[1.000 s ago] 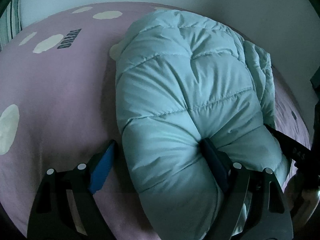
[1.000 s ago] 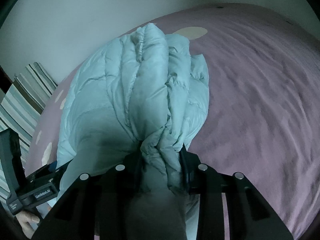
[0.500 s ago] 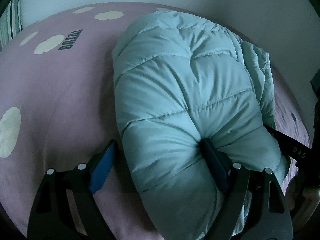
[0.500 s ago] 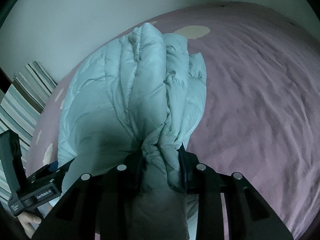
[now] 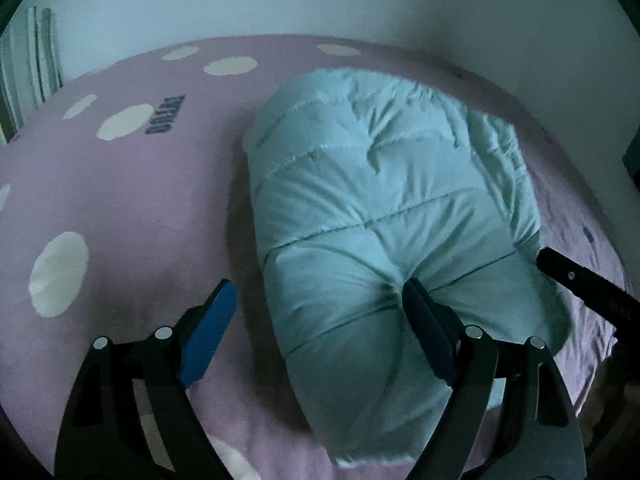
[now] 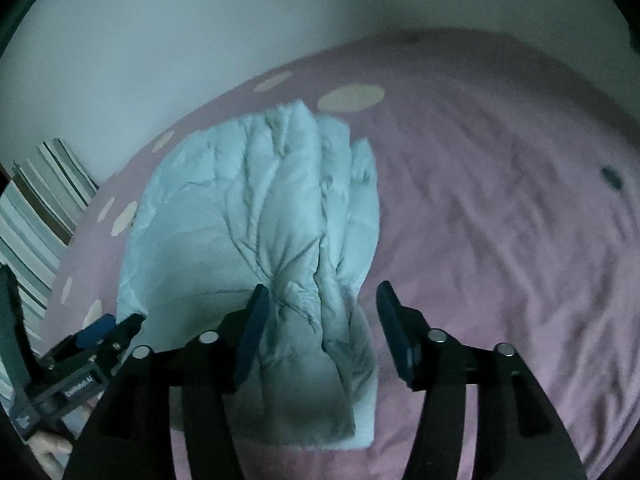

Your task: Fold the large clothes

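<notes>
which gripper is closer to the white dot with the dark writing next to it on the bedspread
Left. The left gripper sits on the puffer jacket's side toward that white dot; the right gripper straddles the jacket's far edge, away from it.

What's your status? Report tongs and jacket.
Left tongs open, one finger dug into the jacket. Right tongs open, straddling its bunched edge. Jacket folded, resting on the bed. Nothing in the way.
</notes>
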`<action>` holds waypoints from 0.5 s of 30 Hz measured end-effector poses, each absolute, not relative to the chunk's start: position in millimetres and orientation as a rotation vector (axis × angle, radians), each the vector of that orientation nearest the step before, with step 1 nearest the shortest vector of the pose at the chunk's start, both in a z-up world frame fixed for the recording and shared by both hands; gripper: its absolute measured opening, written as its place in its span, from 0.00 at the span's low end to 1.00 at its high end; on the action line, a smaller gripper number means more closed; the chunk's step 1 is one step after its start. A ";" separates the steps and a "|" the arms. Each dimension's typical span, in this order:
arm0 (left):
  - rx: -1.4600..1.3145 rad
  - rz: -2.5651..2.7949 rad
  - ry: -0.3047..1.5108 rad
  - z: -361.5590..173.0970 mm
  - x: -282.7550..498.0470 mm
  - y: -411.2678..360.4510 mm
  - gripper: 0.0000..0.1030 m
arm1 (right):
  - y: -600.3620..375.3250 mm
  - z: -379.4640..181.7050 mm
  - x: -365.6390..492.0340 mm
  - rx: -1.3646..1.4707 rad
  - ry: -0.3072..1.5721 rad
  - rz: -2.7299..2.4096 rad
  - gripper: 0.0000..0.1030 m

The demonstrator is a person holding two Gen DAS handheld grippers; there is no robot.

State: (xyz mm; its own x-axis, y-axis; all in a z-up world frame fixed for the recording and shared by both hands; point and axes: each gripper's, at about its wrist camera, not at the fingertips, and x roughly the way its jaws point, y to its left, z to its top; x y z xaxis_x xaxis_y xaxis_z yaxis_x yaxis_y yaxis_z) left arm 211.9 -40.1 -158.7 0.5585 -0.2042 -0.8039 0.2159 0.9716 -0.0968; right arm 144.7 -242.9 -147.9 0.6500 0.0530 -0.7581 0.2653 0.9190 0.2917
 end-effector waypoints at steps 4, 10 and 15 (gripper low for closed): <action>0.035 -0.202 0.869 -130.8 194.5 -36.6 0.86 | -234.9 -122.8 132.9 0.320 0.808 -0.158 0.70; 0.097 -0.156 0.788 -97.9 166.9 -37.2 0.90 | -211.7 -92.9 120.8 0.219 0.772 -0.181 0.74; 0.106 -0.142 0.753 -84.2 148.5 -38.5 0.91 | -198.3 -79.5 108.5 0.170 0.747 -0.191 0.75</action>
State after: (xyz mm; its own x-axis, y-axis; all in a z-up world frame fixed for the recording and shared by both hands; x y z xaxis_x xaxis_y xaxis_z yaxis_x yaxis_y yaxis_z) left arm 148.5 -38.5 -84.2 0.7210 -0.0905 -0.6870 0.1667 0.9850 0.0452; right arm 108.5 -198.3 -79.5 0.7180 -0.1113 -0.6871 0.2319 0.9690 0.0854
